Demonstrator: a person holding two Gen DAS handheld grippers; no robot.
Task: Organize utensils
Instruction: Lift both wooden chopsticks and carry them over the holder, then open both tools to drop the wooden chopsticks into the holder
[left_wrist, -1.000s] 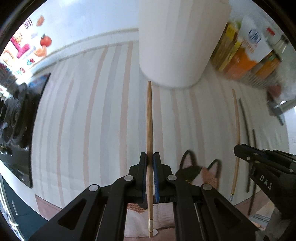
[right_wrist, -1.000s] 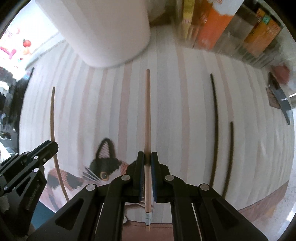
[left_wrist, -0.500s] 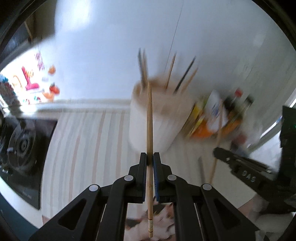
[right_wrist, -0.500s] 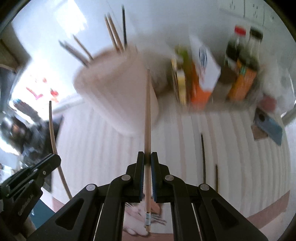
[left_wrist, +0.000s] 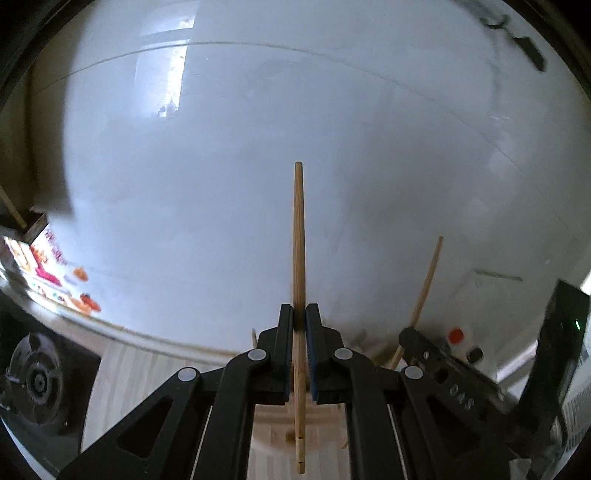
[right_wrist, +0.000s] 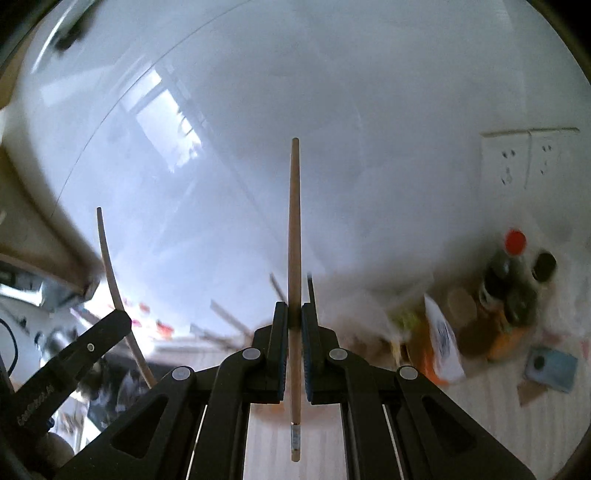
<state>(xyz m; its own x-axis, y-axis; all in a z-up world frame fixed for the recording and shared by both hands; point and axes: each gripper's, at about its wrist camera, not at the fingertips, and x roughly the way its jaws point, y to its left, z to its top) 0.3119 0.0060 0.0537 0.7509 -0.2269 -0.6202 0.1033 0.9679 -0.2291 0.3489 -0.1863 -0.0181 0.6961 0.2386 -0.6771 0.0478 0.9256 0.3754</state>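
Observation:
My left gripper (left_wrist: 299, 314) is shut on a light wooden chopstick (left_wrist: 298, 236) that points up at the white wall. My right gripper (right_wrist: 294, 312) is shut on a second wooden chopstick (right_wrist: 294, 221), also pointing up. The round utensil holder (left_wrist: 273, 428) shows only as a pale rim low behind the left fingers. In the right wrist view, blurred chopsticks (right_wrist: 229, 317) stick out of the holder behind the fingers. The right gripper (left_wrist: 410, 334) with its chopstick (left_wrist: 428, 273) appears at the right of the left wrist view. The left gripper (right_wrist: 122, 317) shows at the left of the right wrist view.
Sauce bottles (right_wrist: 513, 273), an orange carton (right_wrist: 439, 343) and a blue phone (right_wrist: 550, 369) stand at the right on the striped mat. A gas hob (left_wrist: 37, 376) lies at the left. Wall sockets (right_wrist: 528, 158) are on the white wall.
Both grippers have tilted and lifted upward with their chopsticks. The views went from the striped mat, past the holder, to the wall above. The holder now sits low behind the fingers.

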